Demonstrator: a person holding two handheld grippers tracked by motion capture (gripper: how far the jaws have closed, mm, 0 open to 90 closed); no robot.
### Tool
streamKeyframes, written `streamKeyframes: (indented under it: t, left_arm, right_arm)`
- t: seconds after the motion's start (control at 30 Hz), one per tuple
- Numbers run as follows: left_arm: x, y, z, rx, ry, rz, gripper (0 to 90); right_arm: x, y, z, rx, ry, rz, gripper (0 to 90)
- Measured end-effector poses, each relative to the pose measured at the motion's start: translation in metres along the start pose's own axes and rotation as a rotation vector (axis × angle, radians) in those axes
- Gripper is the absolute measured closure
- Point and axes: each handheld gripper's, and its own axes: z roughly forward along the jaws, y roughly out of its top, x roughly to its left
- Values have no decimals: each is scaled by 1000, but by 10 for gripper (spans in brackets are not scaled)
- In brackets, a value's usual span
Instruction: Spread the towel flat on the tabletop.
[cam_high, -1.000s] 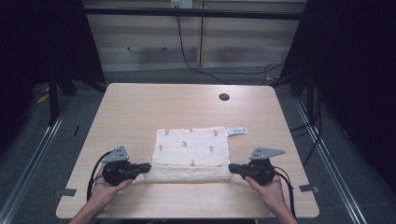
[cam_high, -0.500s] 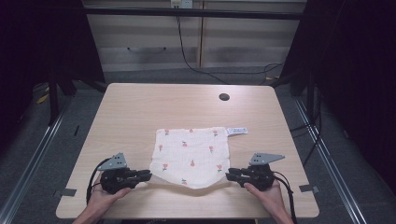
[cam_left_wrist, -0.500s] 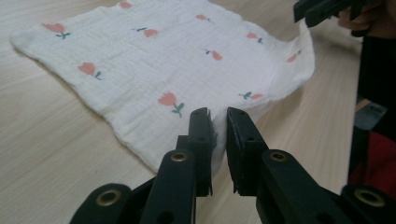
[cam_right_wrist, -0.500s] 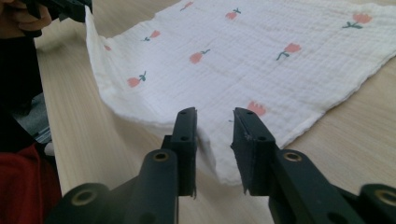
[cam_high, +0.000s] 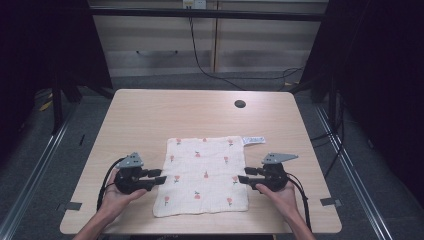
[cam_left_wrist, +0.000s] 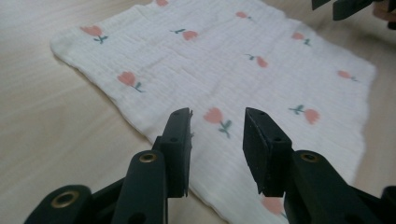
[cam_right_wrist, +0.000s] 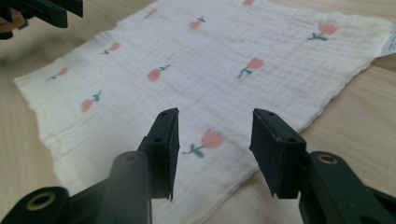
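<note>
A white cloth (cam_high: 205, 175) printed with small pink tulips lies spread flat on the near half of the wooden table (cam_high: 150, 115), its label (cam_high: 254, 140) at the far right corner. My left gripper (cam_high: 159, 176) rests at the cloth's left edge and my right gripper (cam_high: 243, 178) at its right edge. In the left gripper view the cloth (cam_left_wrist: 243, 70) lies under the gripper (cam_left_wrist: 217, 128), whose jaws have just been opening and pinch nothing. In the right gripper view the gripper (cam_right_wrist: 215, 135) has likewise just been opening over the cloth (cam_right_wrist: 224, 60).
A dark round hole (cam_high: 240, 104) sits in the table's far right part. Grey tape marks (cam_high: 73, 205) (cam_high: 327, 201) lie near the front corners. Cabinets and cables stand behind the table, with dark floor and rails on both sides.
Both grippers held the cloth's near edge up, then let go. The cloth now lies flat and reaches closer to the front edge. Both pairs of jaws have opened.
</note>
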Motion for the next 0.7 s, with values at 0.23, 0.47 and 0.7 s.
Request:
streamKeyframes:
  t: [0.23,0.47,0.7]
  left_arm:
    - [16,17,28,28,19,-27,622]
    - [27,14,54,77,40,-39,616]
    - [32,8,52,51,34,-24,638]
  right_arm:
    - [-16,9,25,40,-31,18,530]
    - [-26,16,46,54,-53,24,588]
    - [-21,12,46,64,-104,-12,728]
